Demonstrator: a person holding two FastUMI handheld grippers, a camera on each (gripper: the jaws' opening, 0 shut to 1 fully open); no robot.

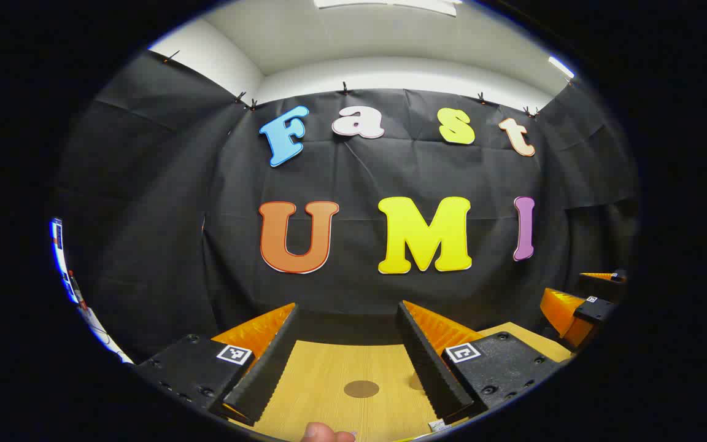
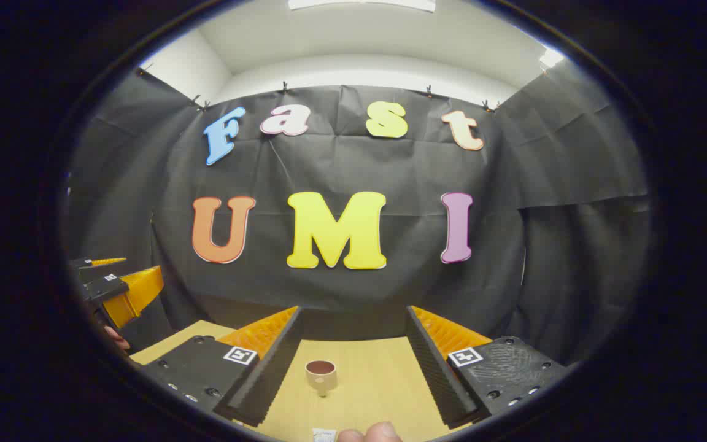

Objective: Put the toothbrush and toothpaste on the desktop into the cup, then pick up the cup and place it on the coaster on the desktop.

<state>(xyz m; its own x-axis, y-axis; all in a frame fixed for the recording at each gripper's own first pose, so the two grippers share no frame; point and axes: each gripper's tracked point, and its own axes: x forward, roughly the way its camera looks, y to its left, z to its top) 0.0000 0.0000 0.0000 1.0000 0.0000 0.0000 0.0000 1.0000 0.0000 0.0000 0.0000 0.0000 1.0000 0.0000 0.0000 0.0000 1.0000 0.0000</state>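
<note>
Both grippers are hanging wide open over the desktop (image 2: 384, 374), gripping nothing. The cup (image 2: 321, 374) is standing upright between the right gripper (image 2: 353, 362) fingers, well ahead. The coaster (image 1: 361, 388) is lying flat ahead of the left gripper (image 1: 347, 356).

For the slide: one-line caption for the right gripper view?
Right gripper open above the desk, cup upright between its jaws, left gripper off to one side.

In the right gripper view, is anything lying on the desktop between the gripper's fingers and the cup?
No. In the right gripper view the right gripper is open, and the cup stands upright between its fingers on bare desktop.
</note>
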